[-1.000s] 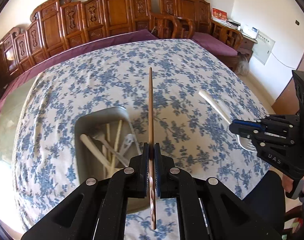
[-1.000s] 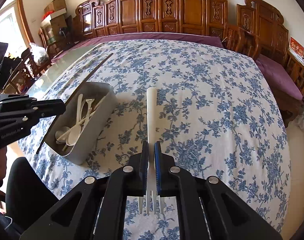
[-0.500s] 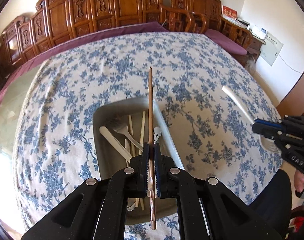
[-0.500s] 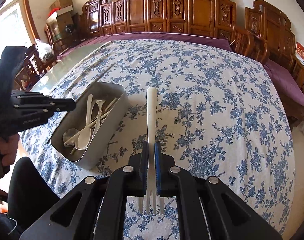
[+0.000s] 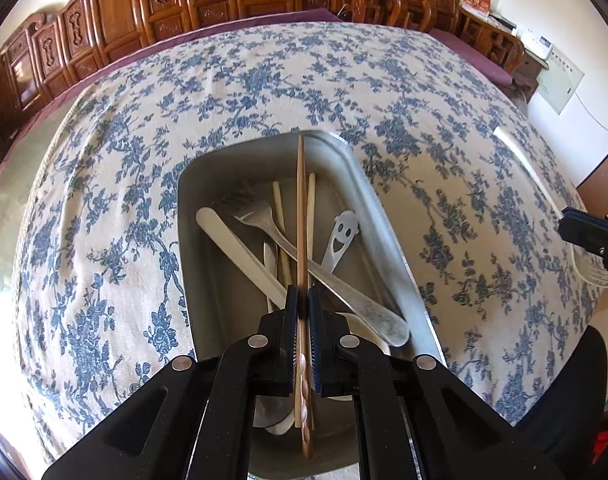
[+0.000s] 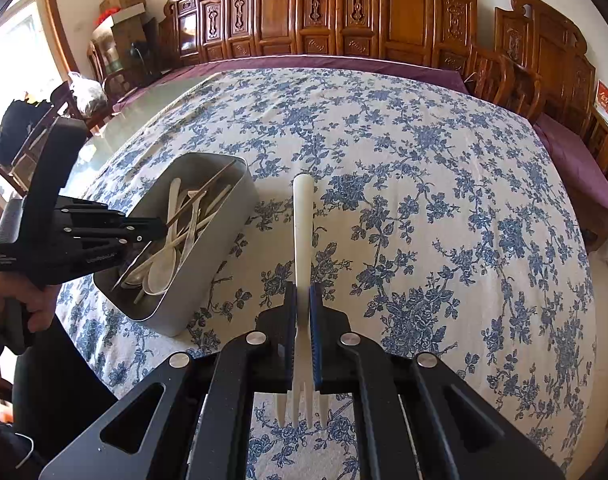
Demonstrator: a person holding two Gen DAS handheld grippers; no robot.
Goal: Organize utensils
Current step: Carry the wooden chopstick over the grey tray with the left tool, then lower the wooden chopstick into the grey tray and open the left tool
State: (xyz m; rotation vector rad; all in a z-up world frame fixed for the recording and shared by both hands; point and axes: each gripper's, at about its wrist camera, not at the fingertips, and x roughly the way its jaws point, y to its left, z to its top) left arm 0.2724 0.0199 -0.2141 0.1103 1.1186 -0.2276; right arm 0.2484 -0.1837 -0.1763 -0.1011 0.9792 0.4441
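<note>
Since a second before, the left gripper (image 5: pixel 302 300) had come down over the tin (image 5: pixel 367 184): the tin, earlier low and small in the left wrist view, now filled the middle of it, and the chopstick's (image 5: pixel 301 216) tip reached to the far rim. The right gripper (image 6: pixel 302 300) had hardly shifted.

The left gripper was clamped on the chopstick, a thin brown wooden stick with a carved, beaded near end, held lengthwise above the tin's contents. The right one was clamped on the fork (image 6: pixel 302 216), a smooth cream plastic piece with a rounded handle pointing away and its tines toward the camera, held over the cloth (image 6: pixel 423 208) to the right of the tin.

The tin was a grey metal box, oblong with rounded corners and a dull sheen. Inside lay pale spoons (image 6: pixel 164 268), light chopsticks, a metal fork (image 5: pixel 260 216) and what looked like a handle with a cut-out smiling face (image 5: pixel 341 236). The cloth was cream, coarse-woven, printed with blue flowers.
</note>
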